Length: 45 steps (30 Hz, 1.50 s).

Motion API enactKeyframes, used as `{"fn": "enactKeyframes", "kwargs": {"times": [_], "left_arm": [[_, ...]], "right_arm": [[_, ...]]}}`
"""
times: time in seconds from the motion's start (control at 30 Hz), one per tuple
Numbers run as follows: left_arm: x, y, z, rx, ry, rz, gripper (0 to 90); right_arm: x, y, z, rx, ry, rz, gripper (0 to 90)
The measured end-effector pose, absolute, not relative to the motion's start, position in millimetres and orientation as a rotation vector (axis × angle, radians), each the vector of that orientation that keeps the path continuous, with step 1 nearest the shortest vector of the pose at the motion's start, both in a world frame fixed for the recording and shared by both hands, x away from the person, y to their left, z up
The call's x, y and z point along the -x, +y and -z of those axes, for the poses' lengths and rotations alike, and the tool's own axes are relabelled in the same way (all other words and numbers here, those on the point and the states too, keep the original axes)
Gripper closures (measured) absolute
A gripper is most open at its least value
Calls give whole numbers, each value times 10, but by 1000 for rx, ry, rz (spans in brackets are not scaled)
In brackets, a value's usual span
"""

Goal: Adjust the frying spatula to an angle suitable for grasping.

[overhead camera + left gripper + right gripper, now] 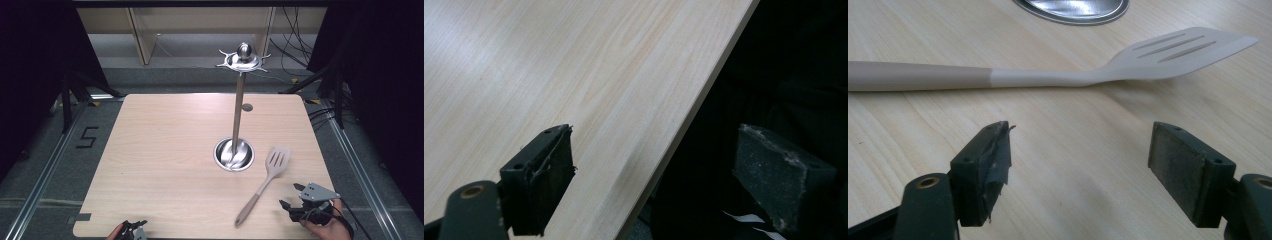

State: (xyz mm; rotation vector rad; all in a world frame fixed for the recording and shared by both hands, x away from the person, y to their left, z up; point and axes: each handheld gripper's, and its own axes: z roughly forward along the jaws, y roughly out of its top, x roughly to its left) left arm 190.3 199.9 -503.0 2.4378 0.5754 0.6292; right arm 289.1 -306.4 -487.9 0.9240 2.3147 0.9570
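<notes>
A pale slotted spatula [265, 182] lies on the wooden table [170, 150], head toward the stand and grey-beige handle toward the front edge. A metal utensil stand [238, 100] rises from a round shiny base [233, 154] to a hooked top ring. My right gripper [291, 195] sits at the front right, just right of the spatula, open and holding nothing. In the right gripper view the spatula [1048, 77] lies crosswise beyond my open gripper [1080, 160]. My left gripper [134, 225] is at the front edge, open [659, 170], straddling the table's edge.
The stand's base [1073, 10] is just behind the spatula's head. A small round grey mark [247, 107] sits on the table behind the pole. Dark floor, rails and cables surround the table; the front edge [684, 135] runs between my left jaws.
</notes>
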Motion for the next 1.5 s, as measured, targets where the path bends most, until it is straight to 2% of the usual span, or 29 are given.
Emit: {"fn": "enactKeyframes", "kwargs": {"times": [0.9, 1.5], "left_arm": [[-1902, 1994, 5036, -2441, 575, -629, 155], [-1915, 1998, 5050, -2444, 584, -619, 155]], "right_arm": [[-2889, -3024, 4864, -926, 2337, -963, 266], [-3058, -2725, 4644, -554, 2528, -904, 296]]}}
